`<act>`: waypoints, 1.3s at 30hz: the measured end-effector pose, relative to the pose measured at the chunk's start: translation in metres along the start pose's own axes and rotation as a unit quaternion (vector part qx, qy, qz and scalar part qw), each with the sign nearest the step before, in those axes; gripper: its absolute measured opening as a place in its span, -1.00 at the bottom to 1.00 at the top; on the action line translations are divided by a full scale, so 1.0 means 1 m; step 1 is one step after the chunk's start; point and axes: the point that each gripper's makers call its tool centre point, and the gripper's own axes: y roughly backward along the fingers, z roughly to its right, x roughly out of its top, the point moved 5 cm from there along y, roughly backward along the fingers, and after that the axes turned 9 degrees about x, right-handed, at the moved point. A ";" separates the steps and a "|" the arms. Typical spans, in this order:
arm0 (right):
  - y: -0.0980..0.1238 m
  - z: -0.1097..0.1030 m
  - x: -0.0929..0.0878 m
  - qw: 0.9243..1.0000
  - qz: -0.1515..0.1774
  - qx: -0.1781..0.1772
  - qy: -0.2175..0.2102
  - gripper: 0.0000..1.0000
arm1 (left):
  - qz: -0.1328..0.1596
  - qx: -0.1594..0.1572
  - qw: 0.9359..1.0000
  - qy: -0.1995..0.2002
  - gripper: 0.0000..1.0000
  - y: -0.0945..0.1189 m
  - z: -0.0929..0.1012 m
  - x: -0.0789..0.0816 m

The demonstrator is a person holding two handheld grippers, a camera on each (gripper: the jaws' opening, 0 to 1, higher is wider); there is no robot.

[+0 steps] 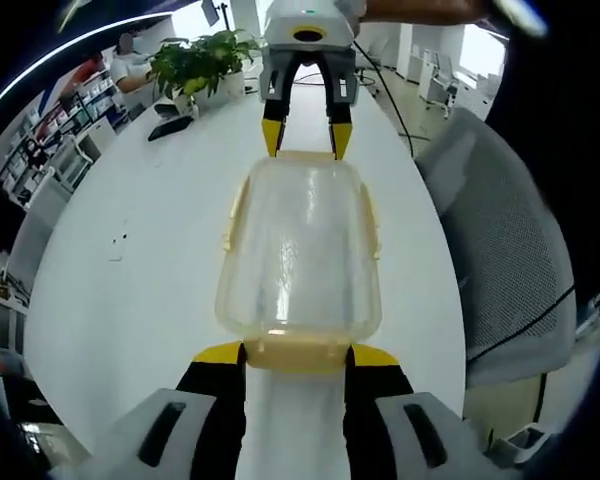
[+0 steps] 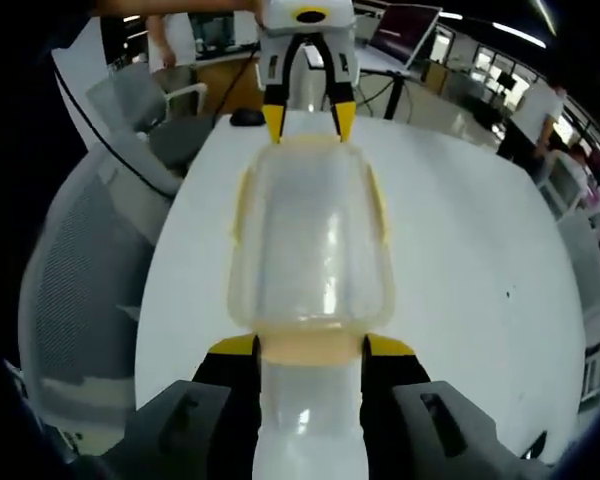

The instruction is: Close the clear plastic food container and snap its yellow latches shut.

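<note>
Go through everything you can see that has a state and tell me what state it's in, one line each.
Food container: upright on the white table, lid on top.
Yellow latches: whether they are snapped shut cannot be told.
Left gripper: open, fingers either side of the container's near end.
Right gripper: open, fingers at the opposite end.
Grey chair: unoccupied, beside the table.

Both claws, right [image 2: 308, 347] and left [image 2: 308, 122], meet the clear container [image 2: 310, 250] (lid on) at opposite ends.
</note>
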 end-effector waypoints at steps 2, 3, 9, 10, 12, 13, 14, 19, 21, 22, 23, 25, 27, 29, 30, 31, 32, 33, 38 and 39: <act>0.003 0.000 -0.005 1.000 -0.001 -0.001 -0.002 -0.31 | 0.000 -0.001 1.000 -0.001 -0.37 -0.004 -0.001 0.004; 0.004 0.000 -0.007 1.000 -0.002 -0.001 -0.002 -0.31 | 0.001 -0.001 1.000 -0.001 -0.37 -0.005 -0.001 0.006; 0.012 0.001 -0.020 1.000 -0.005 -0.005 -0.003 -0.30 | 0.003 -0.001 1.000 -0.004 -0.37 -0.014 -0.002 0.018; 0.012 0.001 -0.021 1.000 -0.005 -0.006 -0.003 -0.30 | 0.003 -0.001 1.000 -0.004 -0.37 -0.015 -0.003 0.019; 0.014 0.001 -0.024 1.000 -0.008 -0.006 -0.003 -0.30 | 0.004 -0.002 1.000 -0.004 -0.37 -0.019 -0.003 0.023; 0.015 0.002 -0.027 1.000 -0.008 -0.006 -0.004 -0.30 | 0.003 -0.002 1.000 -0.004 -0.37 -0.021 -0.004 0.024; 0.016 0.002 -0.028 1.000 -0.009 -0.006 -0.005 -0.30 | 0.003 -0.003 1.000 -0.005 -0.37 -0.022 -0.004 0.025; 0.020 0.002 -0.039 1.000 -0.012 -0.007 -0.008 -0.30 | 0.007 -0.006 1.000 -0.004 -0.37 -0.031 -0.004 0.033; 0.021 0.003 -0.043 1.000 -0.013 -0.006 -0.009 -0.30 | 0.008 -0.007 1.000 -0.004 -0.37 -0.035 -0.003 0.036; 0.022 0.002 -0.046 1.000 -0.014 -0.005 -0.011 -0.30 | 0.009 -0.008 1.000 -0.004 -0.37 -0.037 -0.003 0.038; 0.022 0.003 -0.047 1.000 -0.015 -0.006 -0.011 -0.30 | 0.009 -0.009 1.000 -0.005 -0.37 -0.038 -0.003 0.039; 0.023 0.002 -0.052 1.000 -0.016 -0.006 -0.013 -0.30 | 0.010 -0.010 1.000 -0.005 -0.37 -0.043 -0.003 0.042; 0.024 0.002 -0.057 1.000 -0.017 -0.006 -0.016 -0.30 | 0.012 -0.012 1.000 -0.006 -0.37 -0.046 -0.003 0.045; 0.025 0.002 -0.060 1.000 -0.018 -0.007 -0.018 -0.30 | 0.014 -0.013 1.000 -0.007 -0.37 -0.049 -0.002 0.048; 0.026 0.002 -0.062 1.000 -0.018 -0.007 -0.019 -0.30 | 0.014 -0.014 1.000 -0.008 -0.37 -0.050 -0.002 0.049; 0.027 0.002 -0.064 1.000 -0.018 -0.006 -0.021 -0.30 | 0.015 -0.015 1.000 -0.008 -0.37 -0.053 -0.002 0.050; 0.027 0.002 -0.066 1.000 -0.019 -0.007 -0.022 -0.30 | 0.015 -0.015 1.000 -0.009 -0.37 -0.054 -0.002 0.052; 0.028 0.002 -0.069 1.000 -0.019 -0.007 -0.023 -0.30 | 0.015 -0.016 1.000 -0.010 -0.37 -0.057 -0.002 0.054; 0.030 0.002 -0.079 0.999 -0.024 -0.006 -0.027 -0.30 | 0.016 -0.022 1.000 -0.010 -0.37 -0.066 -0.002 0.061; 0.030 0.002 -0.080 0.999 -0.025 -0.006 -0.027 -0.30 | 0.016 -0.022 1.000 -0.011 -0.37 -0.067 -0.002 0.062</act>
